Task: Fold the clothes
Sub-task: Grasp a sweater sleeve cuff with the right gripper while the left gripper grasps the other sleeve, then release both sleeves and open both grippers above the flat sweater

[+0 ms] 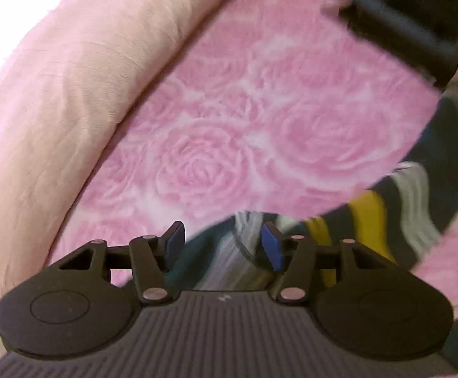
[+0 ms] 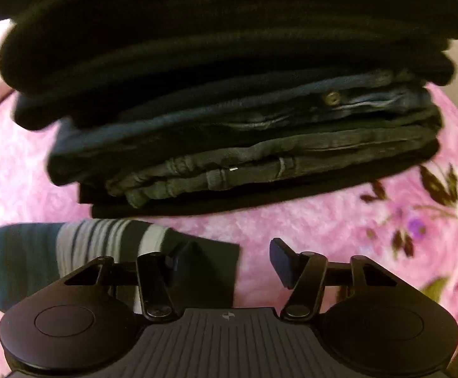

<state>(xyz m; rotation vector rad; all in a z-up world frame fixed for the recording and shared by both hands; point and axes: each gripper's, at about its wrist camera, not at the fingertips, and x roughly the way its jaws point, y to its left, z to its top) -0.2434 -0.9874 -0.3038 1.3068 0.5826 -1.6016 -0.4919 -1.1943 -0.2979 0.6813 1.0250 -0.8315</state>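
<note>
A striped garment (image 1: 418,195), dark teal with grey and yellow bands, lies on the pink rose-patterned blanket (image 1: 244,110). My left gripper (image 1: 222,242) is open, its blue pads (image 1: 271,247) standing apart over a bunched part of the garment. In the right wrist view the same striped garment (image 2: 80,245) lies at the lower left. My right gripper (image 2: 229,261) is open just above its dark corner, holding nothing. The right gripper also shows as a dark blurred shape in the left wrist view (image 1: 396,28).
A tall stack of folded dark clothes and jeans (image 2: 229,110) stands on the blanket (image 2: 323,220) right in front of my right gripper. A pale pink bolster or pillow (image 1: 71,94) runs along the left side.
</note>
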